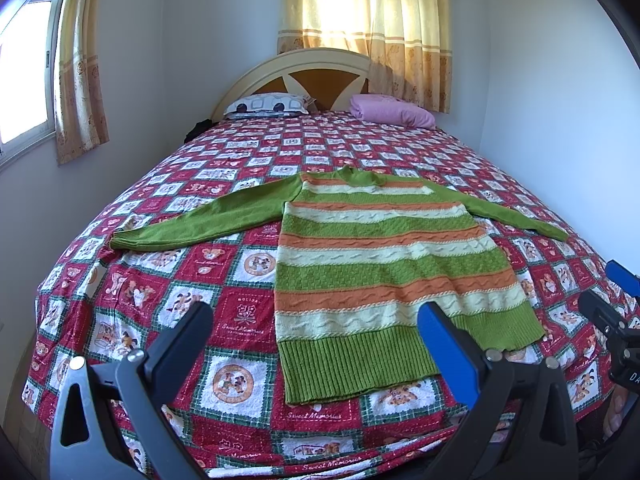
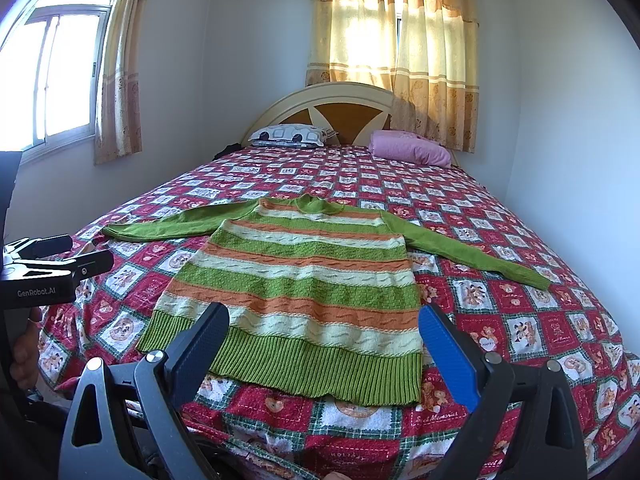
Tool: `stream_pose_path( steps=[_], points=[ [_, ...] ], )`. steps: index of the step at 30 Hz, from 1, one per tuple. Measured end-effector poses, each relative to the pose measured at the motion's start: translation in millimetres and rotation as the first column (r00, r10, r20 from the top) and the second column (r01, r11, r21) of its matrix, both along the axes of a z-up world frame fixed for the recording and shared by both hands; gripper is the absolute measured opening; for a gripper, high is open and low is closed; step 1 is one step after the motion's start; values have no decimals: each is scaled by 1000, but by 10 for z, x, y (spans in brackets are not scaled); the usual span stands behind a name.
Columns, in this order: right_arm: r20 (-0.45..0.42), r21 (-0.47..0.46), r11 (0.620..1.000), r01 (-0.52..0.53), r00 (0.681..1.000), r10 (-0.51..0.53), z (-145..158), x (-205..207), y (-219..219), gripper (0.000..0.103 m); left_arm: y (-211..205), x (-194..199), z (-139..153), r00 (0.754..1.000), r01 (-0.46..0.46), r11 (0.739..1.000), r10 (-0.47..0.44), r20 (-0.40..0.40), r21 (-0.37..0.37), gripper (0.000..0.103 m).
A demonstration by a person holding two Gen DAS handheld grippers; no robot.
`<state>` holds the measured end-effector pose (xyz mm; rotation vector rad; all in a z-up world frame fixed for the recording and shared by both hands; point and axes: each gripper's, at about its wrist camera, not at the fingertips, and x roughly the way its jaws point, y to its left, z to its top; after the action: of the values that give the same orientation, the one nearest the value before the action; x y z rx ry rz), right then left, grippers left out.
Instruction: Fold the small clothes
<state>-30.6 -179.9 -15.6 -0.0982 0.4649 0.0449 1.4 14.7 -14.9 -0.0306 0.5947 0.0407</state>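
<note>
Dark plastic fingers are seen at the bottom of both views, spread wide with nothing between them: the left gripper [image 1: 316, 332] is held over the near edge of the bed, its fingers framing the ribbed hem of the sweater [image 1: 384, 264] without touching it, and the right gripper [image 2: 324, 334] is held likewise, also apart from the cloth. In the right wrist view the left tool is cut off at the left edge, and part of a hand [image 2: 24, 354] gripping it is glimpsed, too dark to make out well.

The sweater, green with orange and cream stripes, is laid flat on the red checked bedspread [image 1: 236, 320], hem toward the cameras, neck away, both green sleeves stretched out to the sides. The near edge of the bedspread is hidden behind the gripper bodies.

Farther off, a patterned pillow [image 1: 268, 105] and a folded pink blanket [image 1: 392, 110] are set against the headboard [image 1: 312, 76]. A dark object beside the pillow cannot be identified. Curtains [image 1: 368, 20] are drawn over the far window, its glass mostly hidden.
</note>
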Motion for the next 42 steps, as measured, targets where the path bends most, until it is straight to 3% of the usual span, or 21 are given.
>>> stream_pose_path(
  steps=[14,20,28,34,42],
  points=[
    [-50,14,1000,-24,998,25,-159,251,-97,96,82,290,-78,999,-11,1000,12,-41,19,103],
    [-107,91,995,-45,993,55,-296,562,-291,96,130,624,-171,997,-21,997,26,-75,70,103],
    [-134,121,991,60,990,-44,-363,972,-751,96,159,1116,-310,991,-28,993,43,-129,117,103],
    [-183,168,975,143,977,-112,-474,1249,-1165,96,162,1498,-393,986,-30,993,47,-160,112,103],
    [-247,233,919,318,933,-261,-606,1586,-1951,96,98,1984,-495,990,-36,986,57,-126,164,103]
  ],
)
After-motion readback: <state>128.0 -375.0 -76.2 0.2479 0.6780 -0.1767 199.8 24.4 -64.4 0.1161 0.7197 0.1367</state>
